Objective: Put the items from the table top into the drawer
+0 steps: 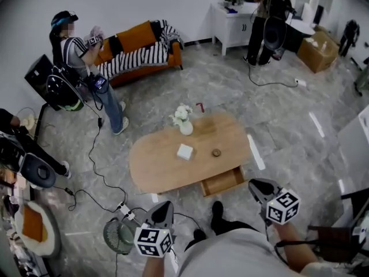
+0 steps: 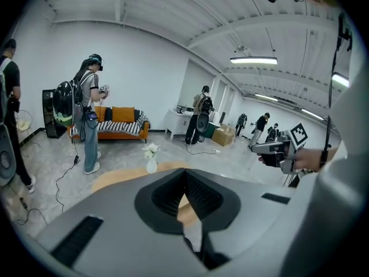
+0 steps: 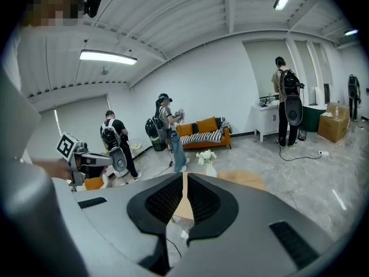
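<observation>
While drawer (image 1: pixel 222 182) sits open under table (image 1: pixel 154 169): left gripper (image 1: pixel 163 208), right gripper (image 1: pixel 257 186) fingers closed, empty.

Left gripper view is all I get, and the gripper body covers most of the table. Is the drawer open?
Observer: Yes. The drawer stands pulled out on the near side of the table, toward us.
Operator: What's on top besides the vase?
Observer: A white box near the middle. In the head view a small round thing lies to its right.
Operator: And the right gripper?
Observer: Its jaws are together, with nothing between them.
</observation>
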